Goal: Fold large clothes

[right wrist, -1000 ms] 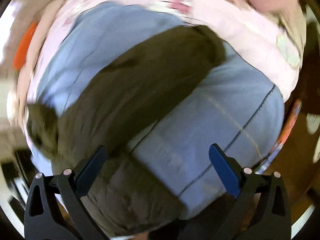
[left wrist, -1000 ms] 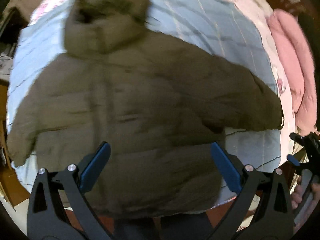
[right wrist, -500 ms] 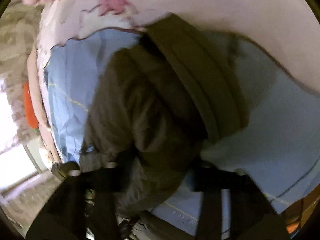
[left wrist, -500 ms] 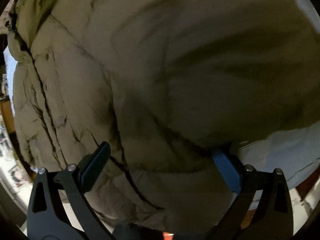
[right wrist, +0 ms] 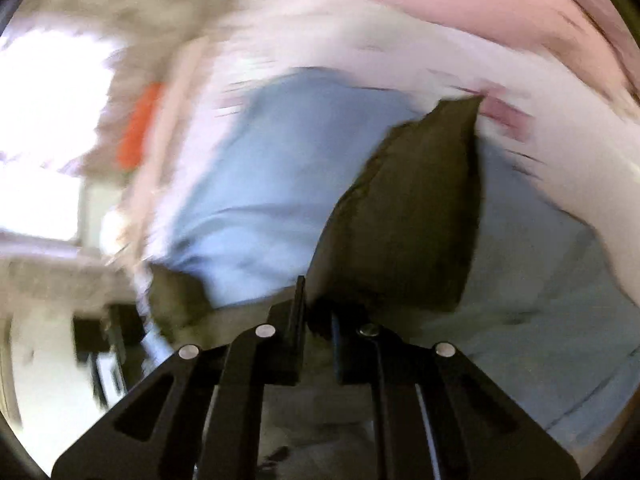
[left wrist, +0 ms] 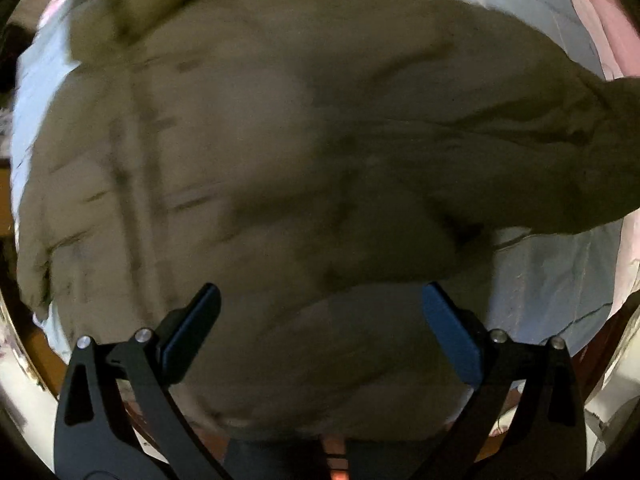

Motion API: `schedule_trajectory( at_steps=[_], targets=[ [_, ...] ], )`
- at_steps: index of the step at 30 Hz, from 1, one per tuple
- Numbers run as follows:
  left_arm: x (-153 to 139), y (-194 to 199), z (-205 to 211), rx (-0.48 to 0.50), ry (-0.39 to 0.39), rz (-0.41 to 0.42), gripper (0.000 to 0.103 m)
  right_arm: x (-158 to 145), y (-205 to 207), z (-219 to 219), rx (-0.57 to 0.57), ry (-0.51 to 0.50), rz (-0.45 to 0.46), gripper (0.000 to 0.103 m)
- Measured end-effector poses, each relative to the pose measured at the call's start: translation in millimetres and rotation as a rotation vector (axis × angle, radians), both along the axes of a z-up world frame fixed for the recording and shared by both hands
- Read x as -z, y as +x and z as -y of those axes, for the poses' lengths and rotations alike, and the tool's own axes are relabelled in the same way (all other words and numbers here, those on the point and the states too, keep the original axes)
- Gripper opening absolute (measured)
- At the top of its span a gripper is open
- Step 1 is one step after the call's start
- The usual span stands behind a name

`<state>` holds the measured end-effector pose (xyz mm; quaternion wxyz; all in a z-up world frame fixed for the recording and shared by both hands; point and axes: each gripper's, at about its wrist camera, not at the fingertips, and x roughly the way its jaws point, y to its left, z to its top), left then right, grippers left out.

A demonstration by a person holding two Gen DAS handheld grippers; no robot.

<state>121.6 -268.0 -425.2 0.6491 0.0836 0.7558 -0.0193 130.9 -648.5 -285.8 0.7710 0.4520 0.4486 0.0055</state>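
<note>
Across the left wrist view we see an olive puffer jacket (left wrist: 256,184) spread over a pale blue sheet (left wrist: 560,280), filling most of the frame. Its long axis runs from the hem at the bottom of the picture up to the hood (left wrist: 116,4) at the upper left, so the garment points away from the camera and a little leftward. One sleeve (left wrist: 540,152) stretches out to the right edge, lifted off the sheet, and the other sleeve drops down the left edge. The left gripper (left wrist: 320,316) hangs above the hem with its blue-padded fingers (left wrist: 452,340) spread wide and nothing between them. Much of this view is blurred by motion. A pink blanket (left wrist: 612,16) shows at the upper right beyond the sheet.

Over in the right wrist view, our right gripper (right wrist: 318,312) has its jaws pinched nearly together on a dark olive sleeve end (right wrist: 416,216), which rises from the fingertips up and slightly right, tapering to a corner near the pink blanket (right wrist: 480,12). The blue sheet (right wrist: 280,168) lies behind and to both sides of that fabric, with another patch of the jacket (right wrist: 176,300) low on the left. An orange object (right wrist: 140,128) sits off to the left, too smeared for us to identify.
</note>
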Motion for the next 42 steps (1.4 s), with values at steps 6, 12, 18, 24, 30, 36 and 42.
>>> schedule_trajectory(
  at_steps=[6, 12, 18, 24, 30, 36, 42],
  targets=[
    [-28, -46, -137, -0.192, 0.021, 0.003, 0.101, -80, 39, -200, -0.381, -0.022, 0.162, 0.012],
    [-47, -88, -269, -0.393, 0.061, -0.002, 0.101, -33, 57, -403, -0.735, -0.055, 0.021, 0.036],
    [-55, -110, -362, -0.533, 0.030, 0.022, 0.101, 8, 46, -479, -0.871, -0.191, -0.143, 0.089],
    [-62, -89, -373, -0.521, 0.012, 0.092, 0.101, 32, 31, -398, -0.671, -0.179, -0.281, 0.092],
    [-45, -20, -327, -0.366, 0.052, 0.144, 0.101, 63, -5, -266, -0.403, -0.153, -0.457, 0.092],
    [-6, 47, -268, -0.233, 0.069, 0.162, 0.101, 80, -48, -202, -0.304, -0.113, -0.492, 0.093],
    [66, 75, -233, -0.154, 0.168, 0.000, 0.101, 112, -43, -196, -0.294, -0.035, -0.450, 0.093]
  ],
)
